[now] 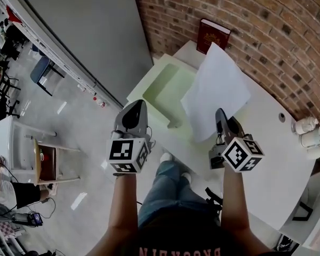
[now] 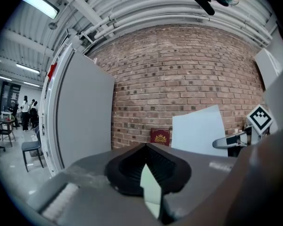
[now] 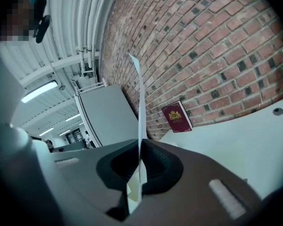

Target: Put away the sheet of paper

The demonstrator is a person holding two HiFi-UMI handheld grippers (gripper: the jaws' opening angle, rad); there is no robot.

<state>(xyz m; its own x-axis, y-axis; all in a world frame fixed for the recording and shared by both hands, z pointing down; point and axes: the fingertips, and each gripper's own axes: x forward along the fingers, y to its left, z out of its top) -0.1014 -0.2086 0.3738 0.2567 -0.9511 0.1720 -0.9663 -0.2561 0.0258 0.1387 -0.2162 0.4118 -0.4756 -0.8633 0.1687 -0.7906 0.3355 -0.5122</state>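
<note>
The white sheet of paper point(image 1: 216, 89) is held up over the white table point(image 1: 266, 164), and my right gripper point(image 1: 220, 113) is shut on its near edge. In the right gripper view the sheet point(image 3: 139, 102) stands edge-on, rising out of the closed jaws of the right gripper point(image 3: 140, 142). The left gripper view shows the sheet point(image 2: 198, 128) at the right, in front of the brick wall. My left gripper point(image 1: 134, 111) is shut with nothing in it, beside the near left corner of a pale green tray point(image 1: 162, 87). Its jaw tips meet in its own view point(image 2: 146, 145).
A red book point(image 1: 213, 34) leans against the brick wall behind the tray. White jars point(image 1: 308, 132) stand at the table's right end, near a small hole point(image 1: 281, 117). A wooden stool point(image 1: 45, 161) and chairs stand on the floor to the left.
</note>
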